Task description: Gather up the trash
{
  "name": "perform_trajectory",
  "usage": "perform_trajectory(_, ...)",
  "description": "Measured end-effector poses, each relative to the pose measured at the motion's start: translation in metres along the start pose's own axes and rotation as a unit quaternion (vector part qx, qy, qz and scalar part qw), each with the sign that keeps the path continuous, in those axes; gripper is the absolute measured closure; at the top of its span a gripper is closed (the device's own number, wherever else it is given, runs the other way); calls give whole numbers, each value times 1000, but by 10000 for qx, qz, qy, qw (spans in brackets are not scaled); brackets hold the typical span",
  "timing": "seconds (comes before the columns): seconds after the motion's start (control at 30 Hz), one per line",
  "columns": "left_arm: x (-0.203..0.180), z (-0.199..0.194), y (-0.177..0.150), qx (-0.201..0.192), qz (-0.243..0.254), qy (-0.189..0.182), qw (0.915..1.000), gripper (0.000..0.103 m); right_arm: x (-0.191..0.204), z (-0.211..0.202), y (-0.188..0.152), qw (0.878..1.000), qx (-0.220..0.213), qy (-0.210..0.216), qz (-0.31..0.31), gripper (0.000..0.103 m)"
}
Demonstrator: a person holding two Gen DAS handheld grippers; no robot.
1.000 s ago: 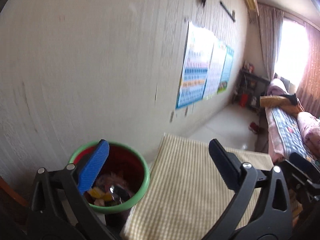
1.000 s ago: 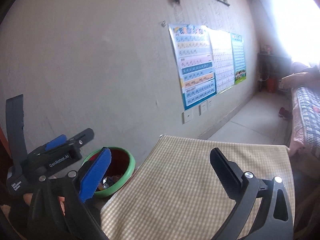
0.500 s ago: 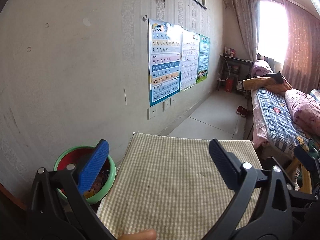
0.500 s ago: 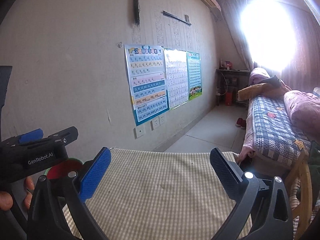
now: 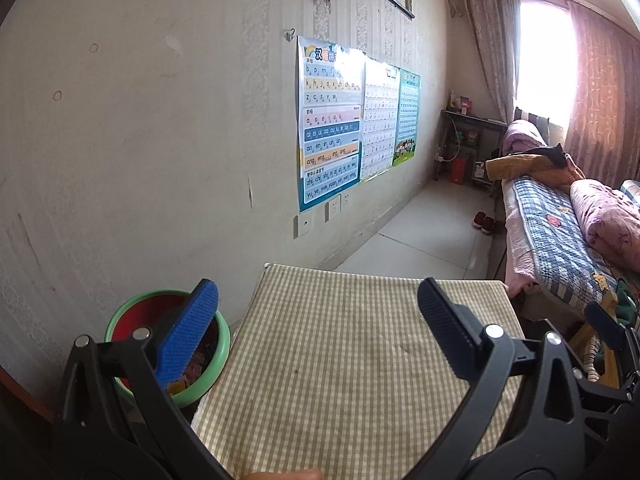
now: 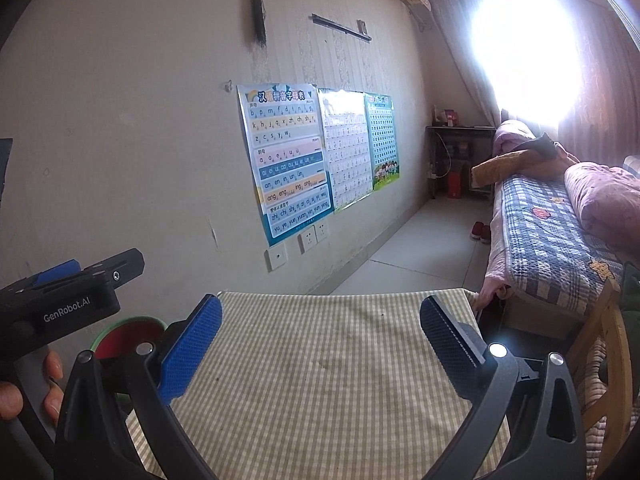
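**Inspector:** Where the left wrist view looks out, what do you record?

**Onlooker:** The left gripper [image 5: 318, 304] stands with jaws wide apart and nothing between them, above a table with a checked cloth [image 5: 344, 364] that fills the lower centre. At lower left a green-rimmed bin [image 5: 132, 312] with a red inside stands just beside the table's left edge, partly behind the blue finger [image 5: 188, 336]; scraps of trash [image 5: 192, 364] lie in it. Posters [image 5: 328, 120] hang on the wall at centre, and a bed [image 5: 552, 232] runs along the right.

**Inspector:** And the right wrist view?

**Onlooker:** The right gripper [image 6: 320, 320] is likewise spread wide and empty over the same cloth [image 6: 320, 372]. At far left the body of the left gripper [image 6: 60, 304] shows, a hand [image 6: 24, 384] gripping its handle. The bin's rim [image 6: 120, 328] peeks out at lower left, mostly hidden; its contents cannot be seen here. No trash lies on the cloth.
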State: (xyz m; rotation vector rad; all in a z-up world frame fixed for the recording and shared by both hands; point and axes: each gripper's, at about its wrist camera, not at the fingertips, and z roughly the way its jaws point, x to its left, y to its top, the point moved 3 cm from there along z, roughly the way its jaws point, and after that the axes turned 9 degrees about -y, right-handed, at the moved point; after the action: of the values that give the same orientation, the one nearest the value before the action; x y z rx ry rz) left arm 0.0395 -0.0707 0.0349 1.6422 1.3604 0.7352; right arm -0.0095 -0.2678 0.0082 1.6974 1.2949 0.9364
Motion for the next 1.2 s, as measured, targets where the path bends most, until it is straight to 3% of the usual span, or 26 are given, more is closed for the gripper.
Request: perform_trajectory(1.2, 8, 4, -4, 101, -119, 23, 9999, 5, 10, 5, -13, 9998, 195, 24, -17, 7)
